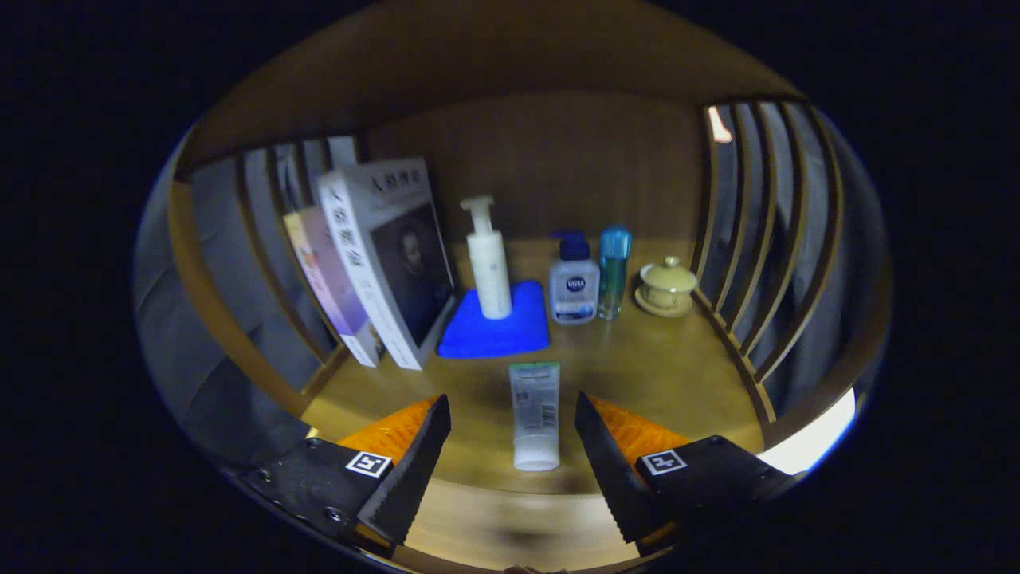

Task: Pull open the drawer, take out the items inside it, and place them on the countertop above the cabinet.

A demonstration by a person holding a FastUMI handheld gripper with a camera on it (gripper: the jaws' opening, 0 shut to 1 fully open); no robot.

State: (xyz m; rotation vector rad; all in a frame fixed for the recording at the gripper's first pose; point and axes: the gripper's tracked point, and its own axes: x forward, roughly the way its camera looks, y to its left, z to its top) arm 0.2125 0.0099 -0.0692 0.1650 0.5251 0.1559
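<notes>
My gripper (512, 430) sits at the bottom of the frame with its two fingers spread wide apart, holding nothing. Between them, low in the centre of the frame, a white squeeze tube with a green band at its far end (534, 414) lies flat on the wooden countertop (653, 367), its cap towards me — it touches neither finger.

Beyond the tube, in the middle of the frame, a bright blue folded cloth (494, 331) lies on the wood, and a tall white pump bottle (488, 261) stands upright on it. Just to the right of the cloth stands a short clear bottle with a dark blue pump top (574, 283), and pressed close beside it a slim blue-green bottle with a pale blue cap (613, 271). Further right, near the slatted wooden side rail (749, 231), a small yellowish lidded cup rests on its saucer (668, 287).

At centre left, two books lean against the left slatted rail: a large white book with a dark portrait on its cover (394, 255) in front, and a thinner pastel-coloured book (331, 279) behind it. A plain wooden back panel (558, 159) closes the space across the upper middle of the frame.
</notes>
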